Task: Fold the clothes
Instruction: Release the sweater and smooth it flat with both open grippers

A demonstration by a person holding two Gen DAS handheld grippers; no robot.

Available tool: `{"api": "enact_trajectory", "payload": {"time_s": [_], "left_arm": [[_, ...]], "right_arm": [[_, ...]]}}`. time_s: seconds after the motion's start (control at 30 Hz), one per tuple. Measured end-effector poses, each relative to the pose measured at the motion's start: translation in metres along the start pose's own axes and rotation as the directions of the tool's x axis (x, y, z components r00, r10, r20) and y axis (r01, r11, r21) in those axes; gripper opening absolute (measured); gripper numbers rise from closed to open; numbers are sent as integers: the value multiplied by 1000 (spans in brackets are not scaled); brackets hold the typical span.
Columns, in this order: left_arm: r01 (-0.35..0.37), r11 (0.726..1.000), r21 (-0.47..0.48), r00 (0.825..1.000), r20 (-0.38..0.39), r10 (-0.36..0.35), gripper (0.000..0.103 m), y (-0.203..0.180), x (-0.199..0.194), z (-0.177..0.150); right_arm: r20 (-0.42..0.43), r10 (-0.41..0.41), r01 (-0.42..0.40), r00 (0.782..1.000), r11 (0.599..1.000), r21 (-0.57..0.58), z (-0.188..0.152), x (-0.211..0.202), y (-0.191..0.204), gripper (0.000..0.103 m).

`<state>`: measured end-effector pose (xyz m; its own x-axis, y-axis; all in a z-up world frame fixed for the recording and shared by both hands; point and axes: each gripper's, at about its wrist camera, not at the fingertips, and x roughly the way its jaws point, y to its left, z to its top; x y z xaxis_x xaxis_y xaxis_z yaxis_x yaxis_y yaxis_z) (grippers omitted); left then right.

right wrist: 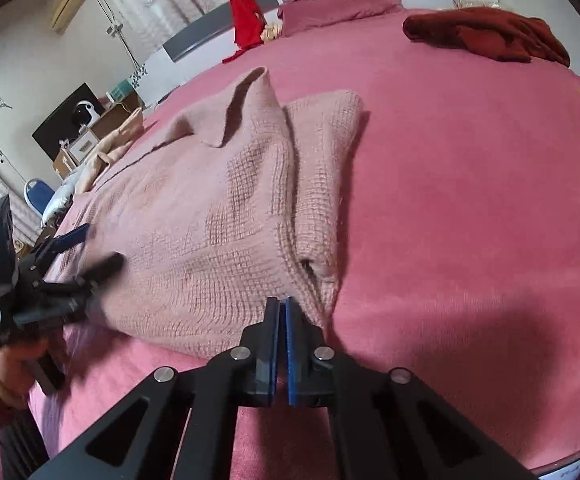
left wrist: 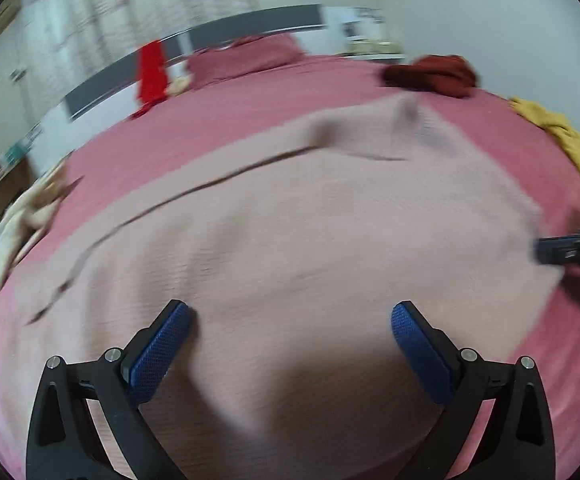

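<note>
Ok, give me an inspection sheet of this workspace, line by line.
Surface: bed with a pink bedspread, mostly bare on the right.
Job's things: pale pink knitted sweater lying spread out, one sleeve folded over at its right edge.
Clutter: dark red garment, yellow garment, red cloth by the headboard, beige clothes at the left edge.
Grippers: left gripper open above the sweater; right gripper shut at the sweater's near edge, whether it pinches fabric unclear.
Cables: a thin wire on the far wall.
Surroundings: curtains, pillow, headboard, side furniture.
</note>
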<state>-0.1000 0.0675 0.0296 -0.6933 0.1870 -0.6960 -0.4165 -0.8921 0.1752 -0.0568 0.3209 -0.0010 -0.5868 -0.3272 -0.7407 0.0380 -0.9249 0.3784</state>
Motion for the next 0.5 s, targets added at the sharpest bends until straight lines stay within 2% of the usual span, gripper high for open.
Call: {"api": "enact_trajectory", "payload": {"time_s": [0.1, 0.13, 0.2, 0.3, 0.37, 0.4, 0.43, 0.5], "left_arm": [[-99, 994, -36, 994, -51, 97, 103, 70, -9, -25], [-79, 994, -72, 995, -58, 75, 103, 93, -14, -36], [14, 989, -149, 998, -60, -23, 103, 129, -22, -55], [155, 966, -206, 985, -47, -168, 103, 156, -34, -68], [278, 916, -289, 959, 35, -280, 103, 170, -47, -71], [341, 880, -330, 939, 86, -332, 103, 177, -54, -73], [374, 857, -354, 927, 150, -343, 103, 184, -63, -75], [350, 854, -385, 932, 234, -276, 103, 193, -74, -78]], "right_arm": [[-54, -38, 35, 998, 997, -63, 14, 0, 10, 0], [-67, -41, 37, 997, 997, -67, 17, -3, 8, 1], [-86, -42, 36, 995, 997, -70, 18, -4, 8, 1], [-103, -50, 44, 993, 997, -61, 18, -6, 12, 3], [-91, -55, 52, 994, 998, -36, 19, -14, 15, 5], [-51, -44, 43, 998, 999, -25, 20, -23, 22, 12], [-20, -26, 26, 999, 999, -28, 21, -30, 30, 19], [39, 27, -24, 999, 996, -85, 27, -34, 58, 20]]}}
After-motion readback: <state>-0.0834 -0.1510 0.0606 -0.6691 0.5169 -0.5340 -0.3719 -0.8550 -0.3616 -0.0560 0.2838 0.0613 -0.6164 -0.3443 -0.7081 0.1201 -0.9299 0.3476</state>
